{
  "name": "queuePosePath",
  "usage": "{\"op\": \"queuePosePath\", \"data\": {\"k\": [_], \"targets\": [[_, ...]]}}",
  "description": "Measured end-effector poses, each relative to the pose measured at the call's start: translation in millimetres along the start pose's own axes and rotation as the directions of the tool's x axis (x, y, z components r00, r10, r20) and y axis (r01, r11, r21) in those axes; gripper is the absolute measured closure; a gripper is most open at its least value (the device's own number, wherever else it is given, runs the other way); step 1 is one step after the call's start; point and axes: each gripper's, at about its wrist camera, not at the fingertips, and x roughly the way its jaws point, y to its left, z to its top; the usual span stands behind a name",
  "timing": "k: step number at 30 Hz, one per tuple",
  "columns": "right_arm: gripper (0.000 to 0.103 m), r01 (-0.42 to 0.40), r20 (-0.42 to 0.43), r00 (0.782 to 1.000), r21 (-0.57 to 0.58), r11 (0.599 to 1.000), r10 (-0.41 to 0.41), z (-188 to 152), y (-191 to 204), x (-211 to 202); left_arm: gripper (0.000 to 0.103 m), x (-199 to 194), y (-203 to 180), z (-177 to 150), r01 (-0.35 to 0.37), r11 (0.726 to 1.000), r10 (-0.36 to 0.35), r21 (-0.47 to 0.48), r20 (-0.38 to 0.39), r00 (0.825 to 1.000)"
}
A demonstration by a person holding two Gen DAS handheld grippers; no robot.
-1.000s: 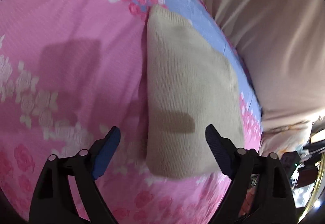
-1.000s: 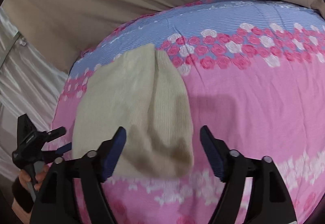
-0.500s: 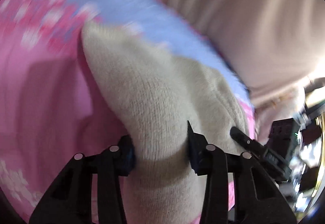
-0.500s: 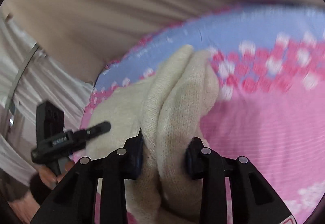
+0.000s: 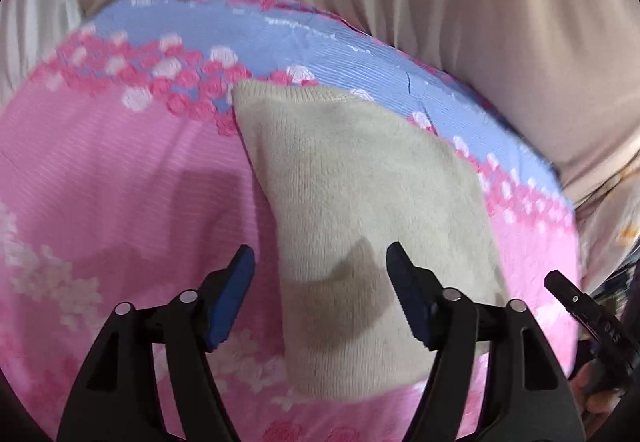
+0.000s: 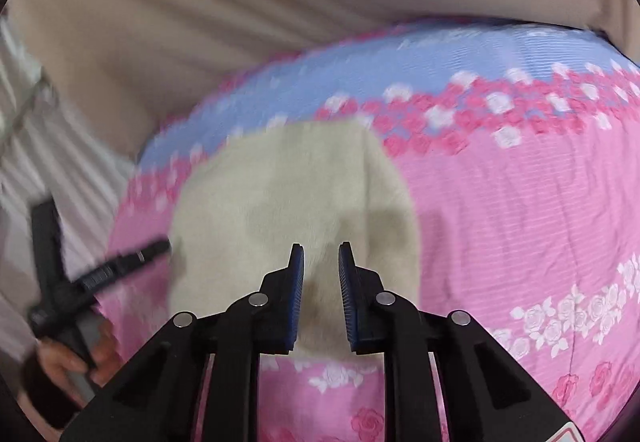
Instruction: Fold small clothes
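Note:
A folded beige knit garment [image 5: 360,209] lies flat on the pink and blue flowered sheet [image 5: 120,201]. It also shows in the right wrist view [image 6: 288,201]. My left gripper [image 5: 320,278] is open and empty, its jaws wide apart above the garment's near end. My right gripper [image 6: 321,266] hovers above the garment's near edge with its jaws narrowly apart and nothing between them. The other gripper shows at the far left of the right wrist view [image 6: 80,282], held by a hand.
A beige curtain [image 5: 400,1] hangs behind the bed. The sheet's far edge [image 6: 400,41] runs along it. More bedding or clutter lies off the bed's side [image 5: 616,226].
Both grippers had clamped and lifted the garment half a second ago. They have let go and pulled back, and the garment lies flat on the sheet again.

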Motion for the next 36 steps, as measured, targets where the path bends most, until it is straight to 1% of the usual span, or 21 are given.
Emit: {"op": "queuePosePath", "data": {"k": [1,2,3,4,6,8,10,12,14,15,16,17,18,20,22,23,26,29,30,33,36], "targets": [[0.086,0.046,-0.067,0.997,-0.05,0.998,-0.05,-7.0,2.2,25.3,0.034,-2.9,-3.2,-4.1,-0.036,0.999,0.036,0.032,0.001,0.999],[0.088,0.078,-0.123,0.989,-0.076,0.994,-0.087,-16.2,0.5,45.8,0.034,-9.2,-3.7,-11.7,-0.055,0.997,0.055,0.057,-0.002,0.998],[0.088,0.098,-0.148,0.983,-0.079,0.992,-0.109,-21.6,-1.6,56.5,0.034,-12.0,-7.6,-14.2,-0.069,0.995,0.07,0.075,-0.005,0.998],[0.086,0.097,-0.127,0.987,-0.049,0.994,-0.102,-22.4,-1.0,49.7,0.034,-15.3,-9.7,-16.5,-0.085,0.994,0.085,0.073,-0.009,0.996],[0.085,0.068,-0.072,0.995,-0.03,0.997,-0.07,-18.1,6.6,21.0,0.034,-21.5,-10.8,-22.0,-0.078,0.995,0.08,0.058,-0.026,0.996],[0.084,0.04,-0.032,0.999,-0.028,0.999,-0.041,-17.0,10.5,1.2,0.032,-32.5,-11.1,-29.0,-0.071,0.996,0.072,0.047,-0.025,0.997],[0.084,0.053,0.013,0.999,-0.053,0.997,-0.052,-18.5,18.0,-20.4,0.03,-40.8,-17.0,-36.8,-0.093,0.994,0.094,0.057,-0.024,0.995],[0.082,0.075,0.036,0.997,-0.063,0.995,-0.073,-23.3,19.8,-33.4,0.028,-48.9,-26.2,-41.8,-0.096,0.993,0.097,0.062,-0.009,0.995],[0.078,0.101,0.047,0.994,-0.043,0.994,-0.099,-28.8,18.7,-39.9,0.024,-55.2,-32.1,-47.0,-0.095,0.993,0.095,0.071,0.006,0.995],[0.075,0.114,0.054,0.992,-0.039,0.993,-0.112,-33.0,21.2,-44.7,0.021,-60.1,-36.7,-50.4,-0.104,0.992,0.103,0.074,0.017,0.995],[0.069,0.129,0.059,0.99,-0.037,0.991,-0.127,-36.6,20.4,-48.1,0.018,-65.7,-42.5,-55.4,-0.116,0.99,0.113,0.084,0.037,0.993],[0.064,0.151,0.066,0.987,-0.034,0.988,-0.149,-40.3,19.2,-51.9,0.017,-68.1,-46.1,-58.5,-0.126,0.988,0.122,0.094,0.049,0.991],[0.062,0.165,0.073,0.984,-0.029,0.986,-0.163,-45.3,19.1,-55.6,0.016,-70.8,-49.8,-62.2,-0.136,0.985,0.13,0.108,0.058,0.99],[0.054,0.18,0.082,0.981,-0.025,0.983,-0.177,-55.9,20.2,-63.8,0.014,-74.9,-56.6,-69.4,-0.163,0.977,0.154,0.138,0.075,0.985],[0.052,0.201,0.078,0.977,-0.042,0.979,-0.197,-63.3,21.2,-63.6,0.011,-78.4,-63.0,-77.9,-0.196,0.967,0.183,0.161,0.093,0.979],[0.049,0.21,0.076,0.976,-0.051,0.976,-0.206,-66.1,22.3,-63.7,0.011,-79.1,-64.8,-81.2,-0.204,0.965,0.19,0.166,0.093,0.977],[0.048,0.21,0.067,0.976,-0.063,0.976,-0.206,-74.7,23.3,-62.7,0.011,-80.8,-68.1,-92.4,-0.19,0.965,0.176,0.179,0.092,0.98],[0.047,0.225,0.078,0.973,-0.073,0.972,-0.219,-83.6,24.1,-64.2,0.011,-81.3,-69.4,-102.0,-0.21,0.958,0.193,0.193,0.104,0.976],[0.047,0.229,0.084,0.971,-0.075,0.971,-0.222,-85.4,24.2,-65.0,0.011,-81.6,-69.0,-105.3,-0.228,0.954,0.21,0.195,0.111,0.972],[0.047,0.233,0.082,0.971,-0.079,0.969,-0.227,-91.0,24.6,-67.1,0.011,-83.1,-66.7,-112.0,-0.245,0.952,0.225,0.185,0.122,0.967],[0.046,0.232,0.085,0.971,-0.086,0.969,-0.225,-96.2,25.2,-70.0,0.011,-84.0,-64.8,-117.9,-0.232,0.957,0.215,0.176,0.109,0.97]]}}
